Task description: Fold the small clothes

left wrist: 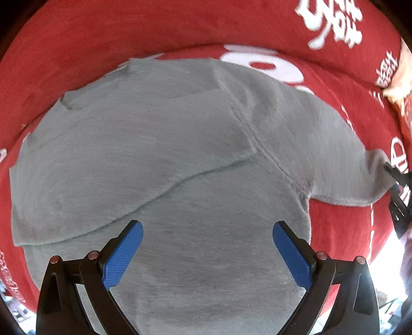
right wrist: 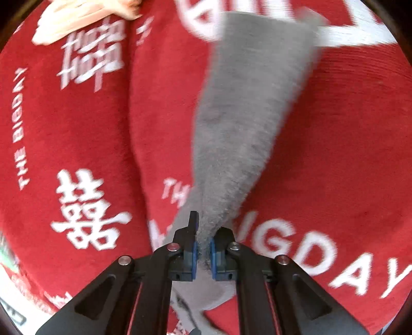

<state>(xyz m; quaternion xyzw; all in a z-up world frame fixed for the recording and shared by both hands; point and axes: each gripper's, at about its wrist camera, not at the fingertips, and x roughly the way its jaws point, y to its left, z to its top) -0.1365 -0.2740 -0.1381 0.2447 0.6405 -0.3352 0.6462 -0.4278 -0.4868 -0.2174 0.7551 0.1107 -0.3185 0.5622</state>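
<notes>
A small grey knit sweater (left wrist: pixel 159 154) lies spread on a red blanket (left wrist: pixel 103 33) with white lettering. One side is folded over the body, leaving a diagonal edge across it. My left gripper (left wrist: pixel 207 229) hovers straight above the sweater's lower part, blue pads wide apart, nothing between them. The other sleeve (left wrist: pixel 342 159) stretches out to the right, where the right gripper's black fingers (left wrist: pixel 397 177) meet its cuff. In the right wrist view the grey sleeve (right wrist: pixel 244 116) runs away from the camera, and my right gripper (right wrist: pixel 204 233) is shut on its cuff end.
A pale peach garment (right wrist: pixel 79 18) lies at the far edge of the red blanket (right wrist: pixel 347 154), also seen as a peach garment (left wrist: pixel 401 85) at right. The blanket has a raised fold (right wrist: pixel 136 128) left of the sleeve. Floor clutter (left wrist: pixel 15 309) shows beyond the blanket's near edge.
</notes>
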